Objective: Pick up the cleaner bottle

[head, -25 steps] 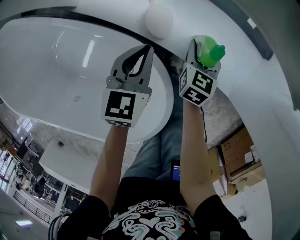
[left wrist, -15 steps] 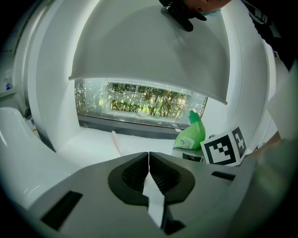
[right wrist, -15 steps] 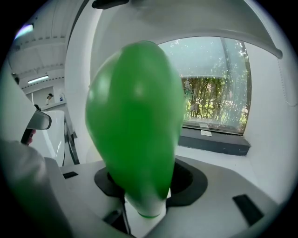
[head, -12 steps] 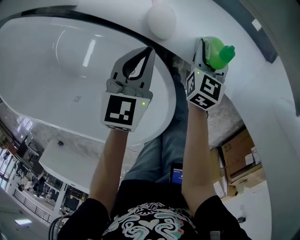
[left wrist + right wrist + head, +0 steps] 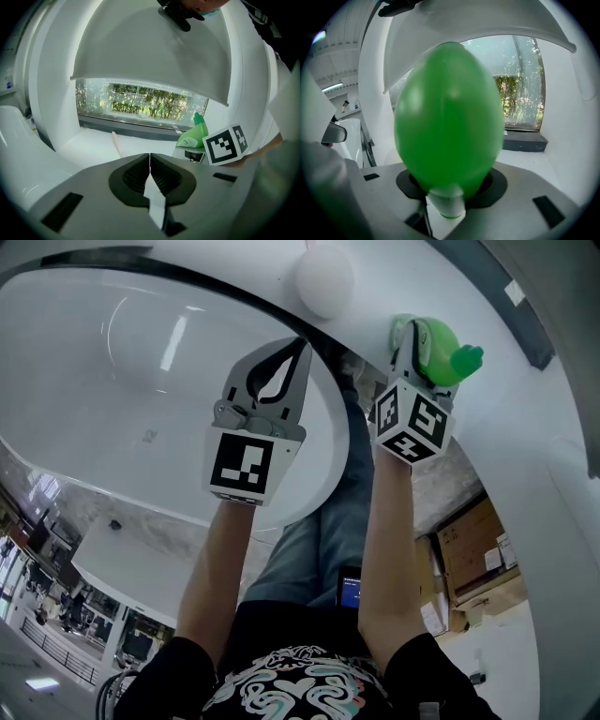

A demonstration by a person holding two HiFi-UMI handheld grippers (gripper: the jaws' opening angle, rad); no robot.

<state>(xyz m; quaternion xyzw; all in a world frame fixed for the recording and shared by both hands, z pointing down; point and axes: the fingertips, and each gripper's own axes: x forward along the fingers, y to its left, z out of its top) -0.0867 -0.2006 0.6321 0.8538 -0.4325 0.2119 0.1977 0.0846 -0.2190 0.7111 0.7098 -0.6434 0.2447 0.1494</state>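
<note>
White window ledge [image 5: 89, 140] behind, right tool [image 5: 420, 343], jaws just closing, grips the cleaner bottle [image 5: 442, 345], left tool [image 5: 150, 160] closed and empty; only lifting seems left.

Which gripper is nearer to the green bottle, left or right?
Right: the right gripper has the bottle between its jaws, which have just been closing; the left gripper is beside it, apart.
</note>
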